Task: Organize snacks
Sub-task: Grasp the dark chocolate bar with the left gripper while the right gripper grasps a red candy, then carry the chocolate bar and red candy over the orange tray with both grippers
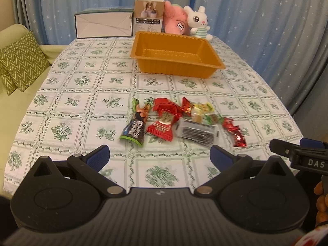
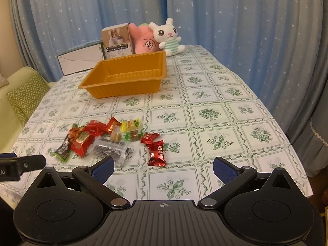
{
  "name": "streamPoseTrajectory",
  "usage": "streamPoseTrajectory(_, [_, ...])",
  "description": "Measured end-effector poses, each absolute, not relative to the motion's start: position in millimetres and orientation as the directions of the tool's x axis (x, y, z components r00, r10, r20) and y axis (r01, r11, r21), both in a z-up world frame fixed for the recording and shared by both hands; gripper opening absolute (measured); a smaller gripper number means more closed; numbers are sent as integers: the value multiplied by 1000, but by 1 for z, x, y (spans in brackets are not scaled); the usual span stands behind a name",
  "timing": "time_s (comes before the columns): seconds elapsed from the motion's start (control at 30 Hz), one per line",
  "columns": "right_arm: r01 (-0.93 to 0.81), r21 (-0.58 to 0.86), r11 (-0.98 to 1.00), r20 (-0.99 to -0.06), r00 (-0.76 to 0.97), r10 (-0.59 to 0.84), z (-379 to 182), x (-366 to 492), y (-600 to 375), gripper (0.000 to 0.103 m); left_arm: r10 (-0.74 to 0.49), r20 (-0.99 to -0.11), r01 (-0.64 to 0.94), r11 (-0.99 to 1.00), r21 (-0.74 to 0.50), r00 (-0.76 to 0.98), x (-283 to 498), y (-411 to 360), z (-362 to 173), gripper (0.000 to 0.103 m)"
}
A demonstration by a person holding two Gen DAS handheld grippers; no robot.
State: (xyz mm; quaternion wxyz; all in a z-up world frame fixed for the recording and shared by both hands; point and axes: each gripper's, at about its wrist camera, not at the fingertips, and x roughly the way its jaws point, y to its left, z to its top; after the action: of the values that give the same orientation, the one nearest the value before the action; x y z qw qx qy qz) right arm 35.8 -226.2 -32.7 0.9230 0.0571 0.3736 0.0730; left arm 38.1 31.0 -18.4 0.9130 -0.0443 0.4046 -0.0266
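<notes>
your left gripper (image 1: pixel 160 156) hung over the near edge of the table (image 1: pixel 71 94), its blue-padded tongs spread wide with nothing between them. your right gripper (image 2: pixel 163 169) sat just beside it, tongs equally apart and holding nothing; its tip poked into the left wrist view at the far right edge.

the orange tray (image 1: pixel 205 61) stood further back on the green-patterned cloth, well apart from the snacks, and its ribbed interior held nothing. behind it were a white box (image 1: pixel 103 26) lying on its side, an upright carton (image 1: pixel 149 16), a pink plush (image 1: pixel 175 20) and a white bunny plush (image 1: pixel 197 21), all outside the tray.

the snacks lay in a loose heap on the cloth between you and the tray. from your left: a dark packet with green trim (image 1: pixel 134 129), a red packet (image 1: pixel 162 130) overlapped by another red wrapper (image 1: pixel 167 106), a clear pack of dark strips (image 1: pixel 196 132), a small red candy (image 1: pixel 186 105), a yellow candy (image 1: pixel 205 107), a brown caramel-looking sweet (image 1: pixel 197 119) and a green-ended one (image 1: pixel 213 119), though the blur there made those small ones hard to tell apart. two red foil candies (image 2: pixel 156 153) lay just to the right of the heap, nearest your right gripper.
</notes>
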Motion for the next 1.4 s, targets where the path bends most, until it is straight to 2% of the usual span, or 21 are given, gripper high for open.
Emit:
streamPoseTrajectory(0.1, [-85,165,983,-687,705,177,-41,47,-226,102,-76,-737,25,997,-80,671,53,41,-24,103])
streamPoseTrajectory(0.13, [-86,168,982,-688,703,179,-43,51,-225,99,-73,-739,32,997,-70,670,59,44,-26,103])
streamPoseTrajectory(0.17, [-90,170,981,-691,699,183,-47,55,-224,91,-73,-740,41,997,-61,669,65,48,-29,102])
streamPoseTrajectory(0.3, [-91,169,981,-713,676,185,-64,73,-220,80,-60,-746,71,997,-17,663,88,55,-41,97])
streamPoseTrajectory(0.47, [-102,152,983,-742,646,182,-87,96,-215,51,-68,-767,86,996,-16,638,114,64,-59,93])
streamPoseTrajectory(0.7, [-139,132,981,-758,624,190,-105,120,-206,40,-83,-775,94,995,-31,626,138,70,-75,90])
streamPoseTrajectory(0.8, [-155,102,983,-765,619,178,-109,125,-201,27,-92,-777,105,994,-33,623,144,71,-78,87])
streamPoseTrajectory(0.93, [-182,47,982,-761,631,153,-111,122,-194,25,-103,-770,113,993,-41,630,149,73,-80,85])
streamPoseTrajectory(1.13, [-157,65,985,-745,650,153,-109,122,-197,25,-128,-766,159,987,-34,630,158,71,-85,71])
streamPoseTrajectory(1.23, [-151,68,986,-741,654,152,-106,123,-197,25,-139,-774,185,982,-29,618,163,68,-90,59])
streamPoseTrajectory(1.3, [-150,70,986,-740,656,152,-106,123,-195,25,-146,-781,200,979,-28,607,166,66,-94,45])
streamPoseTrajectory(1.4, [-154,74,985,-737,657,158,-105,125,-192,25,-157,-795,222,975,-29,586,169,62,-100,31])
